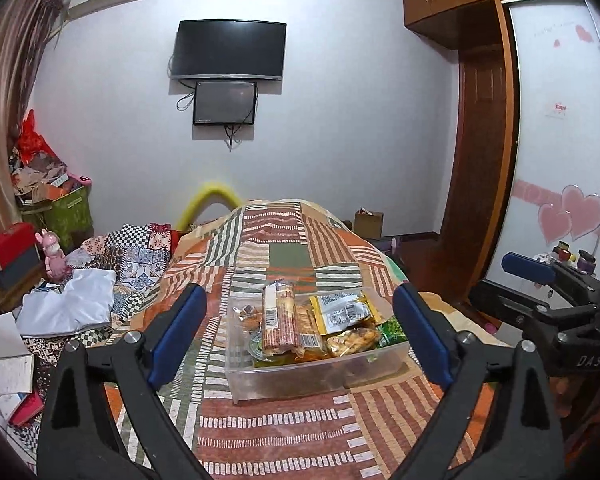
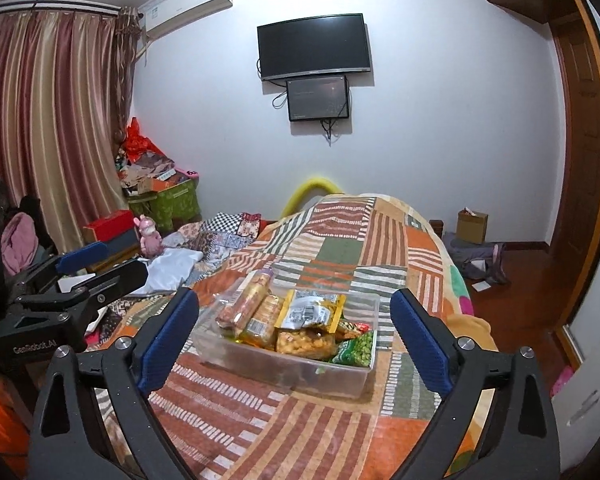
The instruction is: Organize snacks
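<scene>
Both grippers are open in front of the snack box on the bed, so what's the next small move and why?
Probably ease the right gripper forward and down onto the yellow packet. It lies on top of the heap in the clear box, so it looks easiest to lift first. The jaws are wide open and empty, as are those of the left gripper, and neither touches anything yet.

My left claw (image 1: 300, 336) is spread wide, nothing between its blue-padded fingers (image 1: 418, 332), pointed level and forward. My right claw (image 2: 296, 336) is just as wide apart, holding nothing, same forward aim. The two hover side by side: each shows at the edge of the other's view, the right claw at far right, the left at far left.
</scene>
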`<state>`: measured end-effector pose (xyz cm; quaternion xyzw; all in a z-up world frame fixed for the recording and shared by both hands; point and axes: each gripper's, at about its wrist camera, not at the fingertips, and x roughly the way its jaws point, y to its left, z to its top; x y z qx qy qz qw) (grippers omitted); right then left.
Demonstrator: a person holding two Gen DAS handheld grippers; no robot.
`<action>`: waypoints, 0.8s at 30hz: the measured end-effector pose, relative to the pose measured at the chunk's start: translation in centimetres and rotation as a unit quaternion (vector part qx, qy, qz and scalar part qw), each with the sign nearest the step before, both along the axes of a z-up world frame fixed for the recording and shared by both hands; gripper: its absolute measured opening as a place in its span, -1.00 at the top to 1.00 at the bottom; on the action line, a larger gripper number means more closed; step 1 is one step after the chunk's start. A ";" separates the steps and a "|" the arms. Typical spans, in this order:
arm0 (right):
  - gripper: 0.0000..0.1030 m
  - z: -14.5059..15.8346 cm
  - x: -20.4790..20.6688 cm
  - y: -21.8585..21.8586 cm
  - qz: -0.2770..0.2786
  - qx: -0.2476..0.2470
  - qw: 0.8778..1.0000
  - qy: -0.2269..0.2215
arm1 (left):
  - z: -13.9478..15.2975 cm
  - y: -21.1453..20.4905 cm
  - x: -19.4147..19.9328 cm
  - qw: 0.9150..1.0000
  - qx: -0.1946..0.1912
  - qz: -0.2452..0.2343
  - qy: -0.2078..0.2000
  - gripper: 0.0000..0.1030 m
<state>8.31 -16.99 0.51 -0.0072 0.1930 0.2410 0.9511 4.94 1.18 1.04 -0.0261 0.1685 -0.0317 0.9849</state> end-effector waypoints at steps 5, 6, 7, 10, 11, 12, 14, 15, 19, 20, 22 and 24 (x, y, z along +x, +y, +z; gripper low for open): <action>-0.87 -0.4 -0.2 -0.2 0.001 0.003 1.000 0.002 | -0.4 0.0 0.1 1.000 -0.009 -0.003 0.005 -0.85; -0.87 -0.4 -0.2 -0.2 0.001 0.003 1.000 0.002 | -0.4 0.0 0.1 1.000 -0.010 -0.003 0.006 -0.85; -0.87 -0.5 -0.4 -0.2 0.000 0.004 1.000 0.002 | -0.5 0.0 0.2 1.000 -0.010 -0.003 0.006 -0.85; -0.87 -0.6 -0.4 -0.4 0.000 0.006 1.000 0.005 | -0.7 -0.1 0.4 1.000 -0.011 -0.004 0.009 -0.85; -0.87 -0.6 -0.4 -0.4 -0.001 0.007 1.000 0.005 | -0.8 -0.1 0.4 1.000 -0.011 -0.005 0.010 -0.85; -0.87 -0.6 -0.4 -0.5 -0.001 0.008 1.000 0.005 | -0.8 -0.1 0.4 1.000 -0.011 -0.005 0.010 -0.85; -0.87 -0.6 -0.4 -0.5 -0.001 0.009 1.000 0.006 | -0.9 -0.1 0.5 1.000 -0.012 -0.005 0.011 -0.85; -0.87 -0.7 -0.4 -0.6 -0.001 0.010 1.000 0.006 | -0.9 -0.1 0.5 1.000 -0.011 -0.005 0.012 -0.85; -0.87 -0.7 -0.4 -0.7 -0.002 0.010 1.000 0.007 | -1.0 -0.1 0.6 1.000 -0.012 -0.006 0.014 -0.85; -0.87 -0.7 -0.5 -0.7 -0.002 0.011 1.000 0.007 | -1.0 0.0 0.5 1.000 -0.012 -0.006 0.014 -0.85; -0.87 -0.7 -0.4 -0.7 -0.001 0.011 1.000 0.007 | -1.1 0.1 0.5 1.000 -0.013 -0.007 0.015 -0.85; -0.87 -0.7 -0.4 -0.7 -0.001 0.012 1.000 0.007 | -1.1 0.1 0.5 1.000 -0.013 -0.007 0.015 -0.85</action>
